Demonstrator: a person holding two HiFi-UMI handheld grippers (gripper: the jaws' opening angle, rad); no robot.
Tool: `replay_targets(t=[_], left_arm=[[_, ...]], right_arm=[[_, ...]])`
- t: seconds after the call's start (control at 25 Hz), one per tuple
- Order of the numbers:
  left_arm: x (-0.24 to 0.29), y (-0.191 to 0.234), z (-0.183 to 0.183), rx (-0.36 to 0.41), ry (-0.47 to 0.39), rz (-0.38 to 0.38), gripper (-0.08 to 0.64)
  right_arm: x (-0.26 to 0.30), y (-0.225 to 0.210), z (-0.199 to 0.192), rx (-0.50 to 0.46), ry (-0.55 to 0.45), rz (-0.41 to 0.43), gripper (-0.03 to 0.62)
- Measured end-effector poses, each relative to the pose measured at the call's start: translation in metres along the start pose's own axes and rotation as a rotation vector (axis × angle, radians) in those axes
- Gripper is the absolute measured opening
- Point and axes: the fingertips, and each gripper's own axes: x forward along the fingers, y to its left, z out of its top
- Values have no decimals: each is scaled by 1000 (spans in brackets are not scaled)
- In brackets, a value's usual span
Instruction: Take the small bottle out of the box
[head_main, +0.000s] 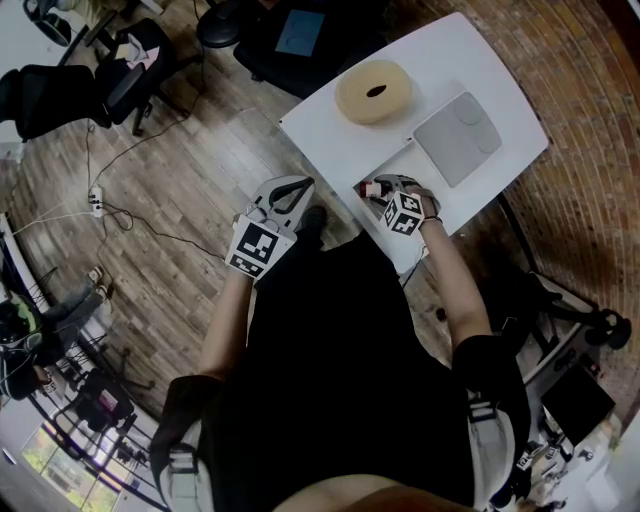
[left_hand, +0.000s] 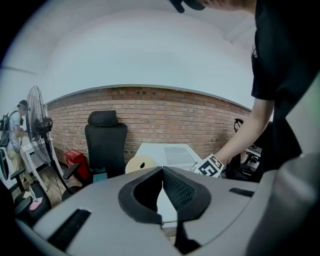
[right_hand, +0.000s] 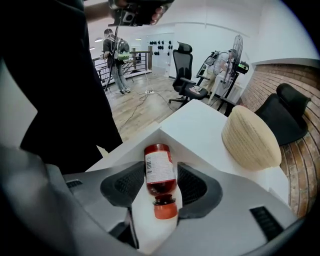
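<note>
The small red glass-like bottle (right_hand: 159, 176) with a white label and a red cap lies on its side on the white rectangular table (right_hand: 200, 125), close to the table's near corner, with its cap end toward the right gripper's camera. It sits between the two dark ribbed jaws of the right gripper (right_hand: 161, 167), which stand apart on either side of it. The pads appear to flank the bottle rather than squeeze it, though the right gripper view is too tight to be sure they are clear of the label. In the head view the bottle (head_main: 371, 187) shows as a red spot just ahead of the right gripper (head_main: 386, 190), which points steeply down at the table edge.

Farther in on the table (head_main: 440, 60) lies a flat grey square box (head_main: 458, 138), well apart from the bottle, and beside it a cream round ring-shaped object (head_main: 373, 92).

The left gripper (head_main: 290, 193) hangs off the table's corner above the wooden plank floor (head_main: 180, 170). Its jaws are together with nothing between them (left_hand: 162, 172). Beyond them stand a black office chair (left_hand: 105, 140) and a red brick wall (left_hand: 165, 112).
</note>
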Motion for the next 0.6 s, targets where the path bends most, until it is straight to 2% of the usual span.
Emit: replay_targets(t=[0.4,0.6], left_arm=[[1,6,3,0,3,3,18],[2,6,3,4,4,0,18]], right_arm=[[13,2,1,-62,36,44,209],[19,0,-1,-51,38,56,216]])
